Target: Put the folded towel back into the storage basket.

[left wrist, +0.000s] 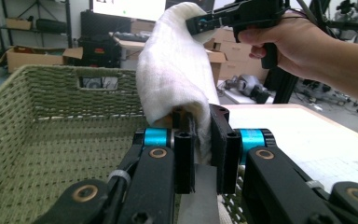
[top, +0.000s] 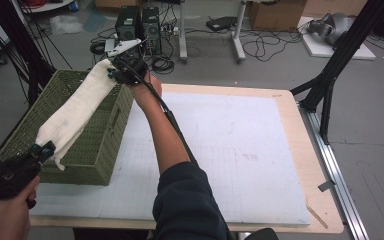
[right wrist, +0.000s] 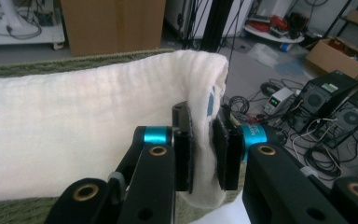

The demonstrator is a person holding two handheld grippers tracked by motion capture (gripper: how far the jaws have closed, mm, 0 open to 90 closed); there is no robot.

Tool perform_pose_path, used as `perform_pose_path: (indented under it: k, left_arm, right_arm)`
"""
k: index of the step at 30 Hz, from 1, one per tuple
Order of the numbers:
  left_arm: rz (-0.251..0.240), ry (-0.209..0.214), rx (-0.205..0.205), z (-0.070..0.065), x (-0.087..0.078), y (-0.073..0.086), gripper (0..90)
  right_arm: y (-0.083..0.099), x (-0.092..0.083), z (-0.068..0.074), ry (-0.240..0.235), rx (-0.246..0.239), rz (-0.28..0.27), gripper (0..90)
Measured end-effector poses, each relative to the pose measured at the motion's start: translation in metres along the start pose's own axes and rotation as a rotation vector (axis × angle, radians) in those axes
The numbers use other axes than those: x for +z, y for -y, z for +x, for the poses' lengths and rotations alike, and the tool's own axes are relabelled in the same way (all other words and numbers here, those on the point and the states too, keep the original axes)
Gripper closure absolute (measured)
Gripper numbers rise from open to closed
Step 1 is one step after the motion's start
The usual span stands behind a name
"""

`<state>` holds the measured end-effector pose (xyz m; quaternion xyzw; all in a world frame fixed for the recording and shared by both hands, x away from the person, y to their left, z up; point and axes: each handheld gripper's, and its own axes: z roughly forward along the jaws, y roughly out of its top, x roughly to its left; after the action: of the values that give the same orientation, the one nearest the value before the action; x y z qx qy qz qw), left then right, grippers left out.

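Over the green woven plastic basket (top: 97,145) at the table's left edge, a long white folded cloth of soft gauzy fabric (top: 77,112) hangs stretched between the two grippers, clear of the white gridded mat (top: 240,150) on the wooden table (top: 285,97). Its long axis runs from near-left to far-right, rising toward the far end. The left gripper (top: 42,150) has its jaws clamped on the near end, close to the basket's near wall; the right gripper (top: 117,72) has its jaws clamped on the far end, above the basket's far corner. Judging from this, lowering both hands would lay the cloth along the basket's length, and both hands are equally engaged. From the high view the basket's floor is mostly hidden by the cloth, and the left gripper view cuts off the near wall, so I cannot tell whether anything lies inside
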<state>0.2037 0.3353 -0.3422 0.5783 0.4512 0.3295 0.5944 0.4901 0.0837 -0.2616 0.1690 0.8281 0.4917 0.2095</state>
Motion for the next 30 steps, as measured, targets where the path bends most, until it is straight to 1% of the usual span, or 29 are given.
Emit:
perform_pose_path:
  k: [1, 6, 10, 11, 12, 13, 16, 20, 21, 22, 23, 24, 25, 26, 27, 28, 30]
  left_arm:
    - [0.000, -0.004, -0.004, 0.000, 0.000, 0.000, 80.9]
    - [-0.002, -0.021, -0.015, 0.001, -0.001, -0.001, 80.8]
    - [0.000, -0.031, -0.004, 0.000, -0.001, -0.002, 80.7]
    - [0.000, -0.031, -0.004, 0.000, -0.001, -0.002, 80.7]
    - [-0.002, -0.033, -0.005, 0.000, -0.002, -0.002, 80.7]
    - [-0.002, -0.033, -0.005, 0.000, -0.002, -0.002, 80.7]
    - [-0.006, -0.039, -0.009, 0.003, -0.002, -0.003, 80.6]
    - [-0.002, -0.057, -0.047, 0.010, -0.002, -0.002, 79.0]
    - [0.002, -0.061, -0.060, 0.012, -0.002, -0.002, 75.7]
    - [-0.003, -0.068, -0.089, 0.013, -0.002, -0.003, 66.9]
    - [-0.008, -0.075, -0.119, 0.014, -0.003, -0.005, 58.1]
    - [-0.016, -0.079, -0.132, 0.015, -0.003, -0.005, 49.0]
    - [-0.018, -0.082, -0.126, 0.015, -0.004, -0.006, 45.9]
    - [-0.019, -0.097, -0.110, 0.014, -0.005, -0.007, 44.7]
    - [-0.020, -0.119, -0.098, 0.014, -0.006, -0.007, 39.8]
    - [-0.025, -0.135, -0.100, 0.014, -0.006, -0.008, 34.1]
    - [-0.033, -0.135, -0.106, 0.014, -0.007, -0.008, 29.4]
  right_arm:
    - [-0.005, 0.009, 0.004, -0.002, -0.007, 0.004, 80.2]
    - [-0.014, 0.022, 0.008, 0.003, -0.014, 0.009, 80.2]
    - [-0.019, 0.032, 0.011, 0.006, -0.009, 0.012, 80.2]
    - [-0.019, 0.032, 0.011, 0.006, -0.009, 0.012, 80.2]
    - [-0.021, 0.039, 0.013, 0.007, -0.007, 0.021, 80.2]
    - [-0.021, 0.039, 0.013, 0.007, -0.007, 0.021, 80.2]
    - [-0.025, 0.052, 0.017, 0.002, -0.008, 0.034, 80.2]
    - [-0.028, 0.070, 0.023, -0.005, -0.019, 0.052, 80.2]
    - [-0.028, 0.075, 0.025, -0.005, -0.028, 0.055, 80.1]
    - [-0.027, 0.079, 0.026, 0.001, -0.034, 0.063, 77.8]
    - [-0.025, 0.084, 0.028, 0.007, -0.037, 0.065, 68.2]
    - [-0.022, 0.089, 0.030, 0.028, -0.024, 0.069, 49.8]
    - [-0.020, 0.091, 0.031, 0.036, -0.004, 0.075, 41.7]
    - [-0.017, 0.093, 0.031, 0.043, 0.021, 0.076, 40.7]
    - [-0.015, 0.093, 0.032, 0.039, 0.031, 0.078, 40.7]
    - [-0.013, 0.091, 0.032, 0.036, 0.027, 0.075, 40.7]
    - [-0.011, 0.086, 0.034, 0.030, 0.014, 0.070, 40.0]
